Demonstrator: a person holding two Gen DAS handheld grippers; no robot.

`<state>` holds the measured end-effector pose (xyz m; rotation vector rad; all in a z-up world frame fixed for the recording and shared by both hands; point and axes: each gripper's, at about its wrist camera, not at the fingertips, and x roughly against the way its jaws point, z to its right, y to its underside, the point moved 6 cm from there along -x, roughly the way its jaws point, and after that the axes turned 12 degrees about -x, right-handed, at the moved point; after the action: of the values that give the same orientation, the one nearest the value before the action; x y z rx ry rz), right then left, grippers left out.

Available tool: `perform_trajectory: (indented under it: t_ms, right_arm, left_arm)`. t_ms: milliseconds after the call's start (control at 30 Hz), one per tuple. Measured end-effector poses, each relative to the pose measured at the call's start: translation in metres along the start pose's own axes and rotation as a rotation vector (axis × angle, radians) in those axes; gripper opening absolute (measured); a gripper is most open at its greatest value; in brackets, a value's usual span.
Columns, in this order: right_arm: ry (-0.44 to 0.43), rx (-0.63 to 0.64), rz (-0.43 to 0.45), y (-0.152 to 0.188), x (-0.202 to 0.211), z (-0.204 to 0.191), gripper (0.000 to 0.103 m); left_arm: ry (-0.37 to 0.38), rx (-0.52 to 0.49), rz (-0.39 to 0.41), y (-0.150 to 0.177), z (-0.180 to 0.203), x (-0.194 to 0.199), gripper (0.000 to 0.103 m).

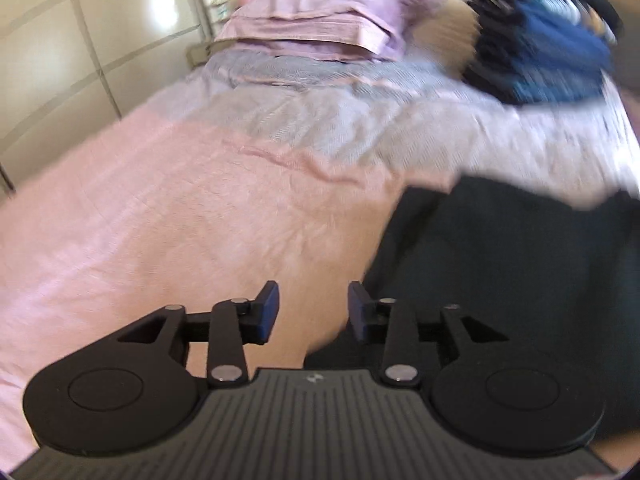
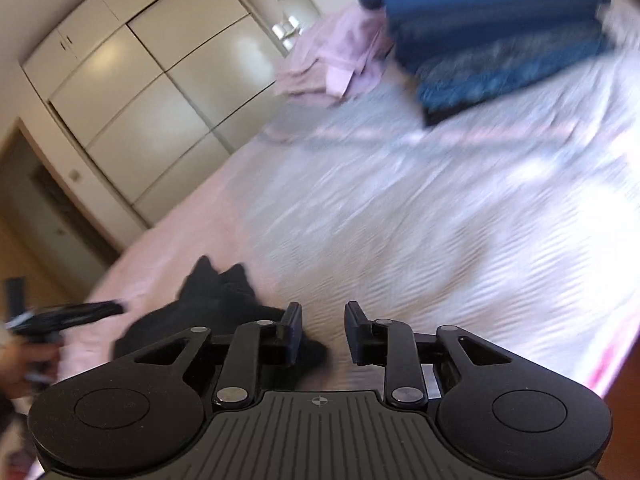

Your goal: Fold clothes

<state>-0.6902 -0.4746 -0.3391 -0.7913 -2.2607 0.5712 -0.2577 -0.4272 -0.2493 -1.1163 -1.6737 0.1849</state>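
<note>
A dark garment point(image 1: 512, 264) lies on the pink bed cover at the near right in the left wrist view; in the right wrist view it point(image 2: 216, 308) lies at the near left. My left gripper point(image 1: 313, 312) is open and empty, just left of the garment's edge. My right gripper point(image 2: 323, 332) is open and empty, its left finger over the garment's right edge. The left gripper also shows at the left edge of the right wrist view point(image 2: 76, 314).
The bed cover point(image 1: 200, 216) fills most of both views. A blurred pile of blue and dark clothes point(image 1: 536, 40) sits at the far right, also in the right wrist view point(image 2: 492, 40). Pink pillows point(image 1: 320, 16) lie at the head. White wardrobe doors point(image 2: 152, 92) stand to the left.
</note>
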Motion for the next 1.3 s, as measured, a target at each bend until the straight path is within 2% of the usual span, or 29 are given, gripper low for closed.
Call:
perform_trajectory:
  t_ms: [67,133,233,300,400,433,533,667,700,767,800,833,867,900,967,1067,1133,1233,1300]
  right_arm:
    - [-0.044,0.093,-0.018,0.012,0.013,-0.024,0.028]
    - [-0.106,0.228,-0.072,0.037,0.020,-0.060,0.033]
    - [-0.195,0.451,-0.184,0.091,0.022,-0.109,0.061]
    - [-0.244,0.604,-0.251,0.130,0.020,-0.136,0.062]
    - [-0.217,0.861,-0.302,0.182,0.008,-0.161,0.062]
    - [-0.190,0.949,-0.305,0.197,0.002,-0.165,0.062]
    - [-0.097,1.167,-0.287,0.230,-0.014,-0.168,0.062]
    - [0.014,1.373,-0.257,0.249,-0.034,-0.161,0.062]
    - [0.041,1.424,-0.245,0.251,-0.038,-0.158,0.062]
    - [0.077,1.503,-0.233,0.252,-0.043,-0.151,0.061]
    - [0.075,1.519,-0.233,0.249,-0.043,-0.148,0.058]
    - [0.072,1.534,-0.233,0.246,-0.042,-0.144,0.042]
    - [0.069,1.549,-0.232,0.243,-0.041,-0.141,0.026]
    - [0.055,1.549,-0.232,0.238,-0.039,-0.139,0.023]
    - [0.030,1.557,-0.229,0.225,-0.035,-0.141,0.020]
    - [0.013,1.594,-0.165,0.193,-0.019,-0.151,0.019]
    - [-0.012,1.618,-0.110,0.172,-0.009,-0.158,0.018]
    - [-0.072,1.647,-0.107,0.164,0.006,-0.154,0.019]
    - [-0.095,1.676,-0.128,0.170,0.011,-0.144,0.019]
  left_arm:
    - [-0.017,-0.150,0.006,0.017,0.022,0.019,0.049]
    - [-0.067,-0.357,0.018,0.036,0.053,0.032,0.055]
    - [-0.130,-0.643,0.039,0.063,0.093,0.037,0.057]
    - [-0.166,-0.792,0.060,0.075,0.113,0.033,0.060]
    - [-0.224,-0.977,0.119,0.084,0.130,0.019,0.063]
    - [-0.238,-1.011,0.139,0.085,0.132,0.012,0.063]
    - [-0.250,-1.076,0.189,0.082,0.133,-0.007,0.063]
    - [-0.272,-1.162,0.235,0.078,0.131,-0.032,0.060]
    - [-0.277,-1.172,0.237,0.077,0.131,-0.036,0.056]
    - [-0.270,-1.183,0.211,0.078,0.132,-0.048,0.029]
    - [-0.263,-1.192,0.195,0.080,0.133,-0.053,0.025]
    - [-0.261,-1.201,0.185,0.080,0.134,-0.055,0.019]
    - [-0.261,-1.201,0.176,0.079,0.135,-0.055,0.017]
    - [-0.261,-1.187,0.166,0.077,0.134,-0.052,0.015]
    - [-0.281,-1.141,0.146,0.068,0.128,-0.035,0.013]
    - [-0.329,-1.105,0.109,0.057,0.121,0.003,0.013]
    - [-0.345,-1.073,0.053,0.059,0.124,0.040,0.013]
    - [-0.309,-0.985,-0.013,0.073,0.148,0.094,0.013]
    - [-0.252,-0.984,-0.048,0.091,0.184,0.120,0.013]
